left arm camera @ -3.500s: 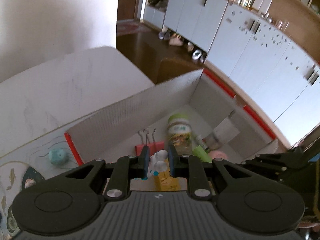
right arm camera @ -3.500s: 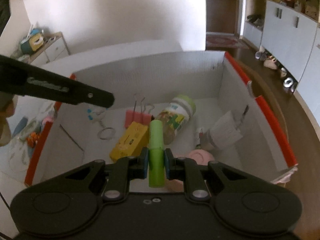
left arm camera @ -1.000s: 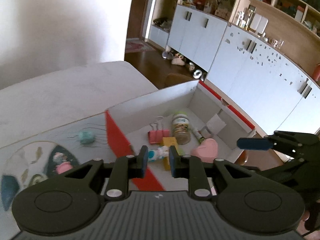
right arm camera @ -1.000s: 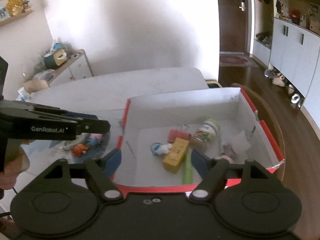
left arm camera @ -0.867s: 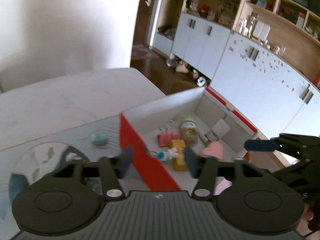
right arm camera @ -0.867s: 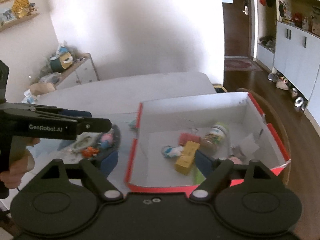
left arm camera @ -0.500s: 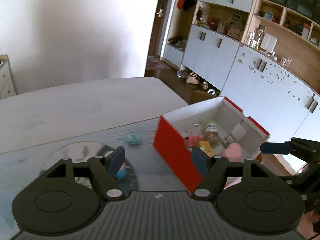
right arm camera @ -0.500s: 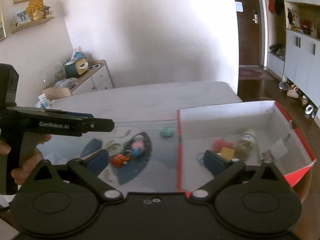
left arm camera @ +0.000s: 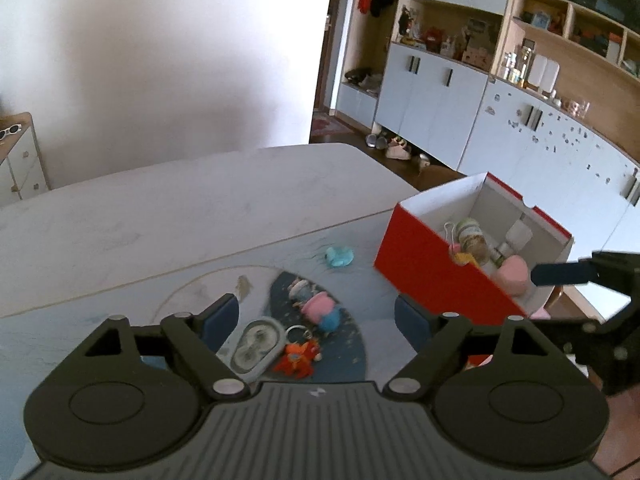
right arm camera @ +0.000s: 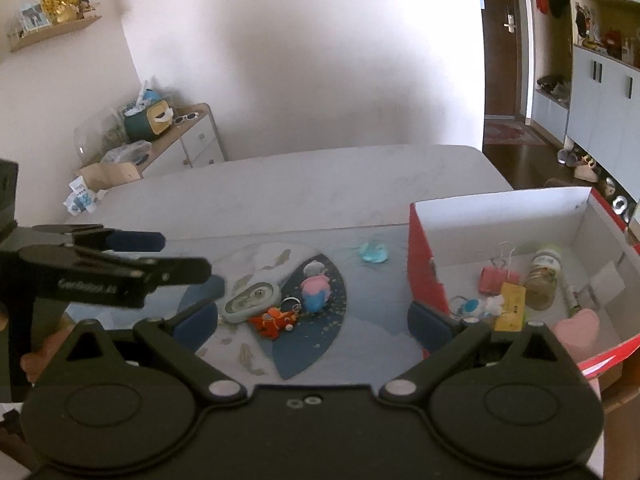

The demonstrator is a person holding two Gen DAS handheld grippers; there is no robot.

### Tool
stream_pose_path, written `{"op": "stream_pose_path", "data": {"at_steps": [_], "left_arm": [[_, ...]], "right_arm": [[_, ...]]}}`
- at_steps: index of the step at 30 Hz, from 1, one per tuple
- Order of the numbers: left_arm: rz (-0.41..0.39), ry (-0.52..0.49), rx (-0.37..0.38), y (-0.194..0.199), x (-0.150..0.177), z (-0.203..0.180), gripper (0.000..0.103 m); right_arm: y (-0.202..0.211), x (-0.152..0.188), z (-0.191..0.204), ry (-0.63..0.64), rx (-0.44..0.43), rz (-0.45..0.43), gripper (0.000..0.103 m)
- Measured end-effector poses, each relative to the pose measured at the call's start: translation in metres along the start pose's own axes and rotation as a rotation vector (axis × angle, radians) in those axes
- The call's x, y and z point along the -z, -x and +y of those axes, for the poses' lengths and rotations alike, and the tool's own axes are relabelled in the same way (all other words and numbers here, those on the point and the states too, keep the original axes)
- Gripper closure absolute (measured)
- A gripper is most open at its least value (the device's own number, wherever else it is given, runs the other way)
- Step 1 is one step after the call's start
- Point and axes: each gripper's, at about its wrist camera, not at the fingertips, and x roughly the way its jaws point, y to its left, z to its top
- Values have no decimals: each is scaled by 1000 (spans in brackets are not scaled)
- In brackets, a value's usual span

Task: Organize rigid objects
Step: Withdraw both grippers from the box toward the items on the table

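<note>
both jaws wide and empty, left just opening; red box (right arm camera: pixel 426 276) runs away rightward, near corner cut off; jar (right arm camera: pixel 543 278) lies lengthwise.

red box (left arm camera: pixel 432 268) wall hiding its contents' lower parts, jar (right arm camera: pixel 543 276) label unreadable

toys (right arm camera: pixel 316 286) on table (right arm camera: pixel 304 188), box (right arm camera: pixel 500 216) right

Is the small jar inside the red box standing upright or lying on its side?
Lying on its side. In the right wrist view, the jar rests lengthwise on the floor of the red box, its pale lid pointing toward the far wall.
</note>
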Motion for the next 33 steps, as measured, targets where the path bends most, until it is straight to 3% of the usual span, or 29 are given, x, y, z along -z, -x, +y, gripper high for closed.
{"op": "stream_pose_path", "data": {"at_steps": [5,21,33], "left_arm": [[1,-27,19,-7,12,18,3],[65,3,-32,-76,40,71,2],[84,-97,-70,-115,58,70,2]], "right_arm": [[-20,0,11,-1,32,28,2],[-95,-4,20,-7,105,91,2],[-149,-4,17,-6,158,174,11]]}}
